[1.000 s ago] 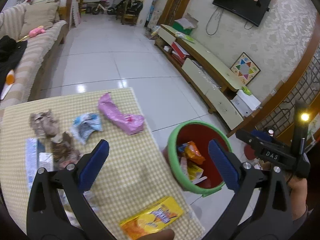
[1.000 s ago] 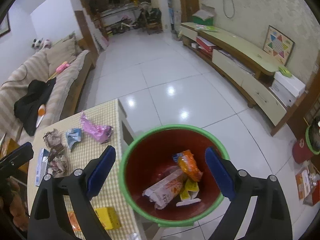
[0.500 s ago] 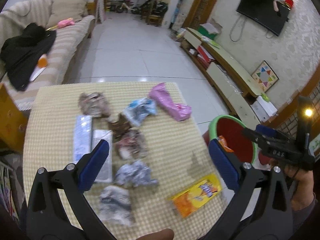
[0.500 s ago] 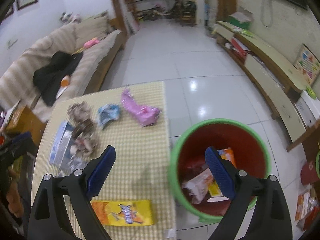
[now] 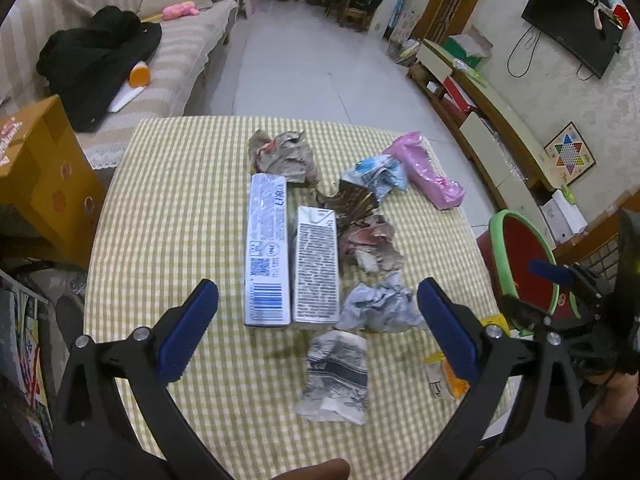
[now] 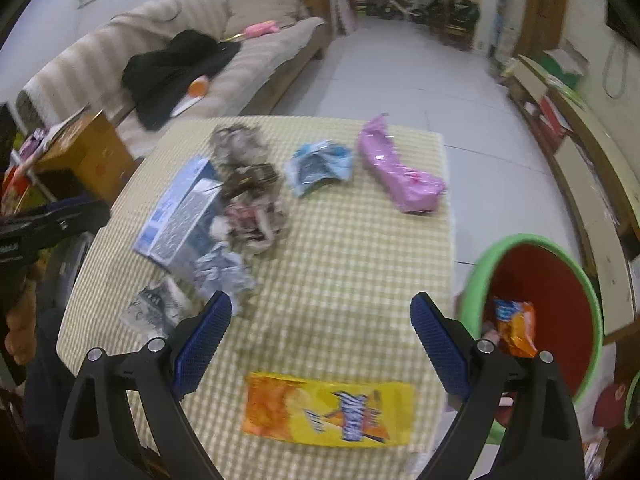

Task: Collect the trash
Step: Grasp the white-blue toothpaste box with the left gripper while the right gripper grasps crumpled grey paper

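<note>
- Both hand-held grippers were found empty above the table (image 5: 168, 184): left hand-held gripper (image 5: 318, 320) jaws wide apart, nothing between them; right hand-held gripper (image 6: 320, 340) likewise spread, nothing gripped.
- Bin (image 6: 516, 240), green-rimmed and red inside, was noted on the floor just off the table's right edge; an orange wrapper (image 6: 516, 330) and little else were visible inside. Collection was judged barely begun.
- Most of the trash was still on the table: two flattened cartons (image 5: 292, 252) side by side at the middle, crumpled papers (image 5: 372, 244) in a line beside them, a printed scrap (image 5: 336, 376) toward the near edge.
- A pink bag (image 6: 396, 172) and a blue wrapper (image 6: 320, 164) were recorded toward the far right corner.
- A yellow snack packet (image 6: 328, 412) lay at the near edge, directly below the right jaws, so it was judged the likely next pick.
</note>
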